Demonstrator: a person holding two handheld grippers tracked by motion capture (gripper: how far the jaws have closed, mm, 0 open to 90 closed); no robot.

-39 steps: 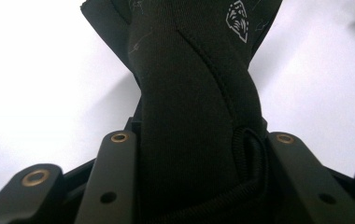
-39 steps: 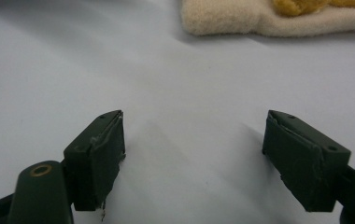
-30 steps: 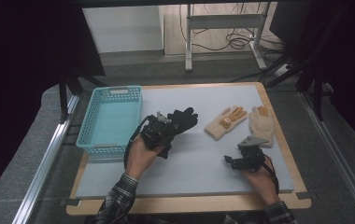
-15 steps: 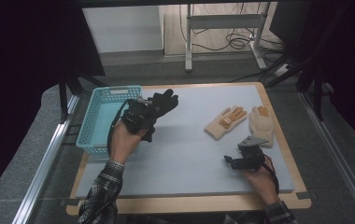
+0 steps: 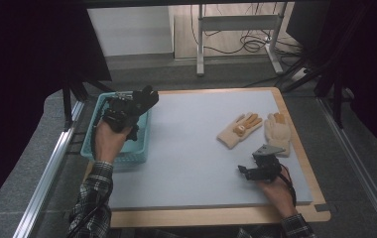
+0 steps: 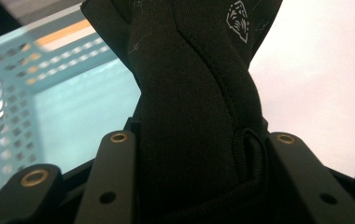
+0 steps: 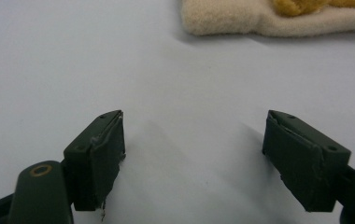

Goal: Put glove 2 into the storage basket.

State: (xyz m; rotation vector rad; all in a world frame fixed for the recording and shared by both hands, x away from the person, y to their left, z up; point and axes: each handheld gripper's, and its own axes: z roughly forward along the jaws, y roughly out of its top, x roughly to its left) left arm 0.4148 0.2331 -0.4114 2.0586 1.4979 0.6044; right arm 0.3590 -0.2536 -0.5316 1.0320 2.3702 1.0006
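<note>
A black glove [image 5: 144, 99] [image 6: 199, 93] is clamped between the jaws of my left gripper [image 5: 127, 106] [image 6: 199, 144], which is shut on it and held up over the right side of the turquoise basket [image 5: 122, 153] [image 6: 49, 107]. Two cream gloves lie at the right of the pale mat: one with an orange patch [image 5: 239, 130] [image 7: 278, 16] and a plain one [image 5: 278, 134] beside it. My right gripper [image 5: 248, 171] [image 7: 194, 158] rests low on the mat just in front of them, jaws open with nothing between them.
The mat [image 5: 191, 148] lies on a wooden table [image 5: 216, 218] whose edge runs along the front. Metal rails [image 5: 47, 178] flank the table on both sides. A desk frame with cables [image 5: 236, 29] stands beyond the far edge.
My left gripper has carried the black glove leftward and up from the middle of the mat to above the basket. The right gripper has stayed put.
</note>
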